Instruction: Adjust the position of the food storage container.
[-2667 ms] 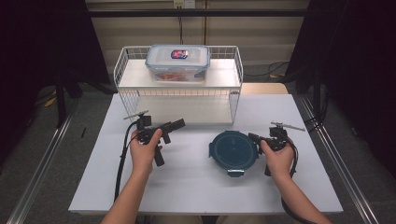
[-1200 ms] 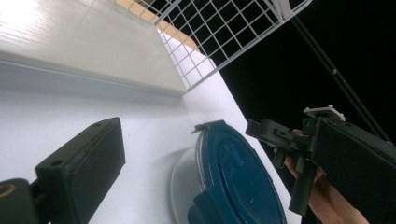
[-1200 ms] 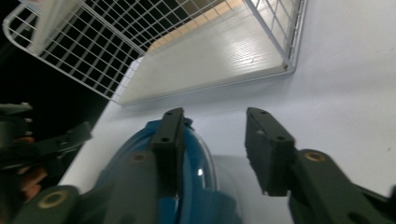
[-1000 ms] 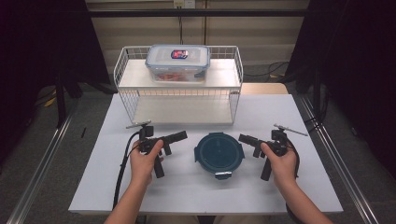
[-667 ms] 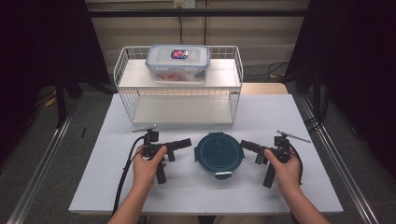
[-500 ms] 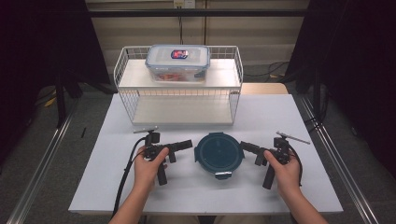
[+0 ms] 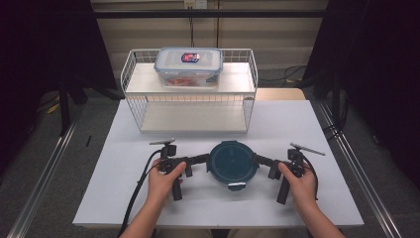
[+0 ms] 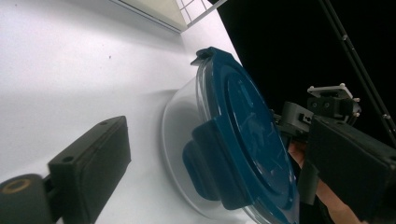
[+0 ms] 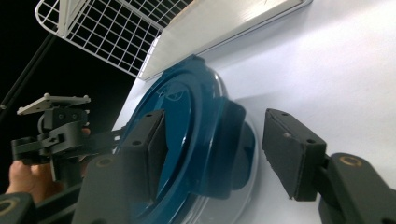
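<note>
1. Item location: a round glass container with a blue lid (image 7: 233,163) stands on the white table (image 7: 322,129), in front of a wire shelf rack (image 7: 190,91). A second, rectangular lidded box (image 7: 188,64) sits on the rack's top shelf.
2. Left gripper (image 7: 202,159): positioned at the container's left side. Its jaws stand apart and have just been closing a little, with the lid's side latch (image 8: 210,163) and rim between them. One pad is beside the lid face and the other is clear of the glass, so no clamping is evident.
3. Right gripper (image 7: 261,159): positioned at the container's right side. Its jaws are apart and straddle the rim and the opposite latch (image 9: 229,144). One pad lies on or just beside the lid top; the other is clear.
4. Step in hand, as judged: both grippers are lining up on opposite latches.
5. Next move, as judged: close each pair of jaws squarely on its latch or rim, keeping both sides even so the container does not slide or tip.
</note>
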`<state>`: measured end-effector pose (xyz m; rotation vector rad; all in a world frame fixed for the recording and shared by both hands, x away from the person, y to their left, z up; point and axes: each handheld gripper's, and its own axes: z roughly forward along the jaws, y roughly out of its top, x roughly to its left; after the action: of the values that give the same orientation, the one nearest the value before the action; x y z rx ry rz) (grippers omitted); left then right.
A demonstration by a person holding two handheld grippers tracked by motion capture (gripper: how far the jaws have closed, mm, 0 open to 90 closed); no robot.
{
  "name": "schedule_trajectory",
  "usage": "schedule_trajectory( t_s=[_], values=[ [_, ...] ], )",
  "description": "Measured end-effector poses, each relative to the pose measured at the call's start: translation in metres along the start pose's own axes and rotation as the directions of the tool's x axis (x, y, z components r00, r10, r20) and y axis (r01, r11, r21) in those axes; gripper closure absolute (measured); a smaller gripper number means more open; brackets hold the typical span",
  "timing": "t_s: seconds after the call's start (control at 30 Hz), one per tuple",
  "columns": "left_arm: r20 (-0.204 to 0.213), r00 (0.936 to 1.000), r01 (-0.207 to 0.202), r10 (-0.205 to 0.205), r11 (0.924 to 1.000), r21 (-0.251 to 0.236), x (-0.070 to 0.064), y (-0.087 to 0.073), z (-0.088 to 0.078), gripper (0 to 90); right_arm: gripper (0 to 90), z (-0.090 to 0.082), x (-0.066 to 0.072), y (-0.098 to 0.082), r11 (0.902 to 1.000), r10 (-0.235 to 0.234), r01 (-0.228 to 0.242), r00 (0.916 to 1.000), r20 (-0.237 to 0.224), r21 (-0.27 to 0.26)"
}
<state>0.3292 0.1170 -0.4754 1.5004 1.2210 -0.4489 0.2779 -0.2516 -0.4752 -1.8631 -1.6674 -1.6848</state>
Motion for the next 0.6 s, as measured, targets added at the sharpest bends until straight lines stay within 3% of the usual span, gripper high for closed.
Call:
schedule_trajectory(
  t_s=[0.07,0.1,0.17,0.2,0.37,0.4,0.43,0.53,0.6],
  values=[
    [-0.005,1.0000,-0.002,0.002,1.0000,-0.002,0.000,0.000,0.001,8.5,41.1,0.000,0.000,0.000,1.0000,-0.003,0.003,1.0000,0.003,0.002],
    [-0.004,0.9999,0.017,-0.017,0.9998,0.006,0.000,-0.002,0.003,9.0,41.4,0.000,0.000,-0.001,1.0000,0.004,-0.004,1.0000,0.001,0.008],
    [-0.009,1.0000,-0.002,0.002,1.0000,0.007,0.001,-0.002,0.004,9.2,41.9,0.000,0.000,-0.001,0.9999,0.005,-0.005,1.0000,0.005,0.012],
    [-0.008,0.9999,0.013,-0.013,0.9998,0.016,0.000,-0.004,0.006,10.1,44.8,0.001,-0.001,-0.002,0.9999,0.004,-0.004,0.9999,0.014,0.015],
    [-0.018,0.9998,0.012,-0.012,0.9995,0.031,0.000,-0.007,0.011,11.8,45.6,0.001,-0.001,-0.002,0.9998,0.010,-0.010,0.9999,0.013,0.017],
    [-0.028,0.9994,-0.018,0.019,0.9992,0.036,0.001,-0.007,0.012,12.9,46.9,0.001,-0.001,-0.003,0.9998,0.006,-0.006,0.9999,0.012,0.021],
    [-0.028,0.9994,-0.018,0.019,0.9992,0.036,0.001,-0.007,0.012,13.7,47.5,0.001,-0.001,-0.003,0.9997,0.011,-0.011,0.9999,0.009,0.022],
    [-0.025,0.9996,-0.014,0.015,0.9991,0.041,0.000,-0.009,0.015,14.9,48.2,0.001,-0.002,-0.003,0.9996,0.015,-0.015,0.9999,0.005,0.023],
    [-0.015,0.9998,0.010,-0.010,0.9989,0.045,-0.001,-0.009,0.016,17.1,48.2,0.001,-0.002,-0.003,0.9996,0.017,-0.017,0.9998,0.002,0.022]
  ],
)
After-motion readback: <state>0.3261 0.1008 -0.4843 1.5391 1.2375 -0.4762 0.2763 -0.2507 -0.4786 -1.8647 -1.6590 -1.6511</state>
